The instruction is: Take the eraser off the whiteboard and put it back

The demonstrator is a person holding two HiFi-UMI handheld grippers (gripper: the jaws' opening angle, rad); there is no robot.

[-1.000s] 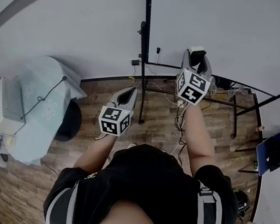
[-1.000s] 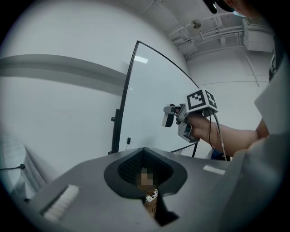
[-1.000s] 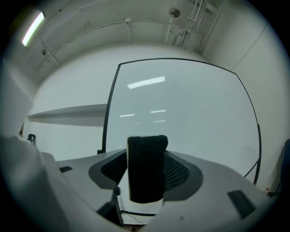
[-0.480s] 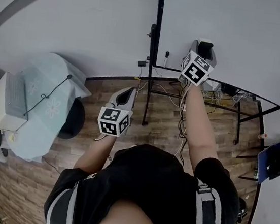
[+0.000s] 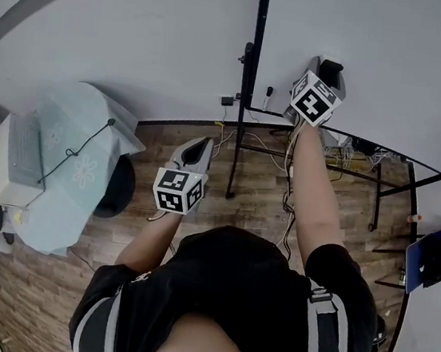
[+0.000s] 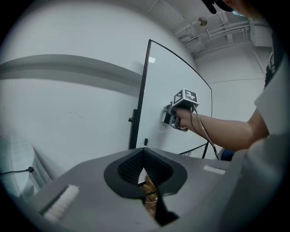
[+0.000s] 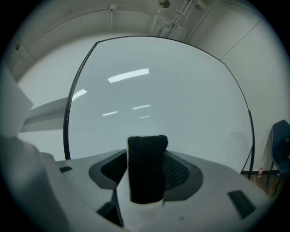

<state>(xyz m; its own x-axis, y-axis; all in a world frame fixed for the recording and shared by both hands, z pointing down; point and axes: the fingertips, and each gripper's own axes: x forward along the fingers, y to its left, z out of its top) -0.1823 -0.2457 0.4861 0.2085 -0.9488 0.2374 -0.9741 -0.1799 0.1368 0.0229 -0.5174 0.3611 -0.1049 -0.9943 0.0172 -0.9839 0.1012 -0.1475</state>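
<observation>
Fingers [image 7: 179,174] of right gripper [image 5: 323,84]: clamped on black eraser [image 7: 146,167], upright, centre frame, facing whiteboard [image 7: 158,90]. Left gripper [image 6: 144,154] fingers: pressed together, empty. Only in left gripper view: right gripper close up at the board, mid-right.

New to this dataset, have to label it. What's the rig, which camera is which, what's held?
No robot: a person holds a two-jaw gripper in each hand; the marker cubes belong to them. The head view comes from a camera on the person's head, looking down past their body to the wood floor. The other two cameras ride on the grippers and look along the jaws. The right gripper is raised at the whiteboard, jaws closed on a black eraser; whether it touches the board can't be told. The board looks blank, only light reflections. The left gripper sits lower, jaws together, empty. A cloth-covered table stands at the head view's left.
</observation>
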